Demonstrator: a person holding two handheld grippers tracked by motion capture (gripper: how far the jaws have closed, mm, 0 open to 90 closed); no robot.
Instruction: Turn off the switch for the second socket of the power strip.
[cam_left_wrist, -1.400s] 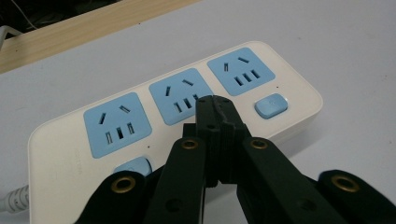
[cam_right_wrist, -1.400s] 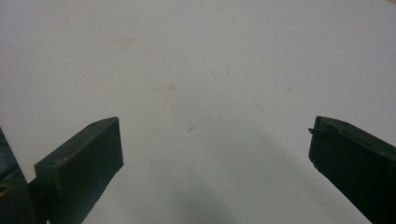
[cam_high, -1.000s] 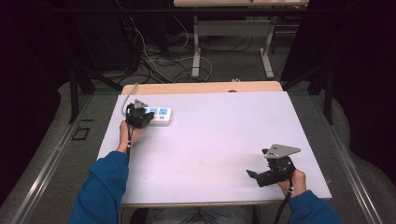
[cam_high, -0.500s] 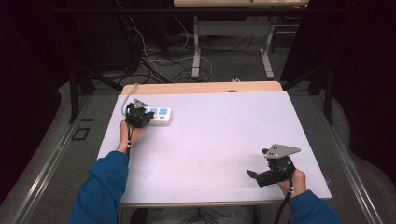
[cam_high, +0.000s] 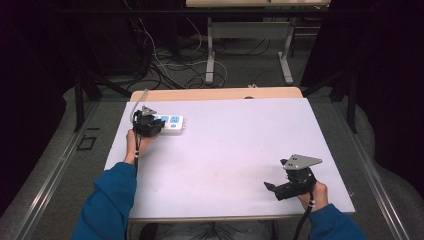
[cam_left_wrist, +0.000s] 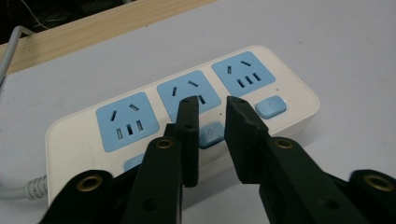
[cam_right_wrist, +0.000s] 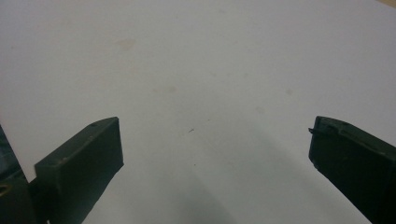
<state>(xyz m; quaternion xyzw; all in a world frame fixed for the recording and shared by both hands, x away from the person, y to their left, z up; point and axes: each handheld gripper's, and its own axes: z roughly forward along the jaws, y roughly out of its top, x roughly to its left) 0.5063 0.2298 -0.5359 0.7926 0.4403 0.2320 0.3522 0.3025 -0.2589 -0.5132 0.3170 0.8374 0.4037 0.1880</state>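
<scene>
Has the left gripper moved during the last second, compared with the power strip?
No. In the high view the left gripper sits at the left end of the white power strip, just as before; the strip has not shifted from the table's far edge.

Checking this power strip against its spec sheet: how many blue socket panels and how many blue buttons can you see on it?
Blue socket panels: 3
Blue buttons: 3, one partly hidden behind the left claw
Total: 6 on the power strip
</scene>
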